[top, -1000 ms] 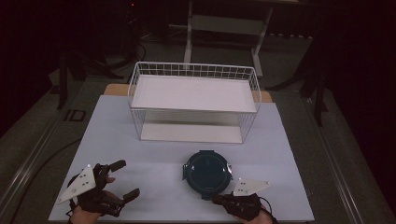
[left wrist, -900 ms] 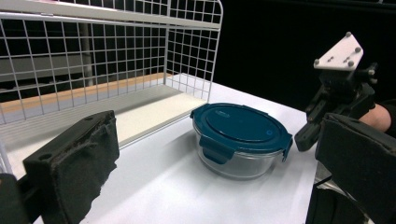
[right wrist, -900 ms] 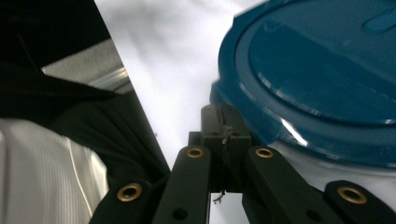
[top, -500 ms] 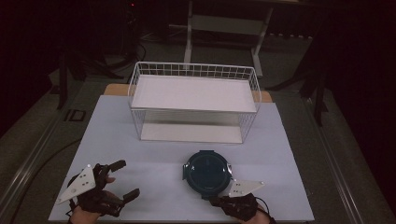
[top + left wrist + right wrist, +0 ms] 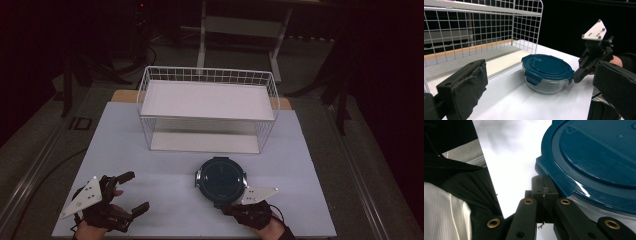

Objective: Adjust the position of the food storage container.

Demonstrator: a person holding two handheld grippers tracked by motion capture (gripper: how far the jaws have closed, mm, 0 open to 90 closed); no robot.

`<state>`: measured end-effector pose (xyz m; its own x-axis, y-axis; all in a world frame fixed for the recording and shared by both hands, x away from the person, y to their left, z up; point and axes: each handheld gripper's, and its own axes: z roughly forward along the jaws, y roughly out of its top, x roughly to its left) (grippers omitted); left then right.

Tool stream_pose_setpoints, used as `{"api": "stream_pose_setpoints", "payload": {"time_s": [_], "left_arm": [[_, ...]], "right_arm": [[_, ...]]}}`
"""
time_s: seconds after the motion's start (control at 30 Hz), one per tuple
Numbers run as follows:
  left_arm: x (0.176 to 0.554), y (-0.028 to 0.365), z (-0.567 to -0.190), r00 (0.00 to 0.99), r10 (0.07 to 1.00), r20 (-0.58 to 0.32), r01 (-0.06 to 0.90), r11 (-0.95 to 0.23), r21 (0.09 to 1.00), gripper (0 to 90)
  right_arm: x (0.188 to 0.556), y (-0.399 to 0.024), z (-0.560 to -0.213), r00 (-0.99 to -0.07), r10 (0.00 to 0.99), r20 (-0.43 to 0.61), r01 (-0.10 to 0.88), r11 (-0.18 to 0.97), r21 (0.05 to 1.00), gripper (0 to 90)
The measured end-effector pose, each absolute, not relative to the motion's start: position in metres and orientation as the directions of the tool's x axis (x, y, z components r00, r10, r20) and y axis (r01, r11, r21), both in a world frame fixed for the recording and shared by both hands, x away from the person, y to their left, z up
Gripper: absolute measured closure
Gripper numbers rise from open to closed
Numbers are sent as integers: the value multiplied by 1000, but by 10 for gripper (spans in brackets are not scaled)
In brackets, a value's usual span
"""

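Sitting near the desk's (image 5: 150, 150) front edge, right of centre, is a round clear-glass container with a glossy teal snap-on lid (image 5: 220, 179). The right tongs (image 5: 544, 192) are pressed together at the lid's rim, perhaps touching a clip tab. The left tongs (image 5: 131, 191), foam-padded, stand wide apart near the front-left corner. A white wire basket (image 5: 207, 107) occupies the back.

Lidded teal glass container (image 5: 220, 179), upright, near rack (image 5: 208, 111)
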<state>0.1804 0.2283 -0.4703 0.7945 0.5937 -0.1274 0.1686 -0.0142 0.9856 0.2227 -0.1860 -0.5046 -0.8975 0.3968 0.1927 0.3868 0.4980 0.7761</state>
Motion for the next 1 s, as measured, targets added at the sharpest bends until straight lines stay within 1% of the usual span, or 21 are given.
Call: {"api": "stream_pose_setpoints", "payload": {"time_s": [0.53,0.63,0.67,0.7,0.73,0.77,0.8,0.87,0.9,0.97,1.0], "left_arm": [[181,228,-470,796,591,-129,170,-14,985,0],[180,228,-470,796,591,-128,170,-14,985,0],[180,228,-470,796,591,-128,168,-14,986,0],[180,228,-470,796,592,-127,168,-13,986,0],[180,229,-470,795,593,-129,169,-12,986,0],[180,229,-470,795,593,-129,169,-12,986,0],[180,229,-470,795,593,-131,171,-12,985,0],[180,229,-470,795,593,-130,171,-12,985,0],[180,228,-470,796,592,-128,170,-15,985,0],[180,228,-470,798,590,-126,170,-19,985,0],[180,227,-470,797,590,-127,171,-19,985,0]], "right_arm": [[238,-183,-505,-898,413,152,364,501,785,900],[239,-185,-504,-892,420,168,375,478,794,900],[238,-191,-498,-895,412,172,362,443,821,900],[238,-191,-498,-895,412,172,362,443,821,900],[241,-200,-491,-882,449,141,351,428,833,900],[244,-206,-488,-870,473,141,360,412,837,900],[244,-206,-488,-870,473,141,360,412,837,900],[249,-217,-485,-842,526,122,369,396,841,900],[249,-217,-485,-842,526,122,369,396,841,900],[262,-235,-483,-787,612,81,385,383,840,900],[265,-237,-484,-776,626,80,393,380,838,900]]}}
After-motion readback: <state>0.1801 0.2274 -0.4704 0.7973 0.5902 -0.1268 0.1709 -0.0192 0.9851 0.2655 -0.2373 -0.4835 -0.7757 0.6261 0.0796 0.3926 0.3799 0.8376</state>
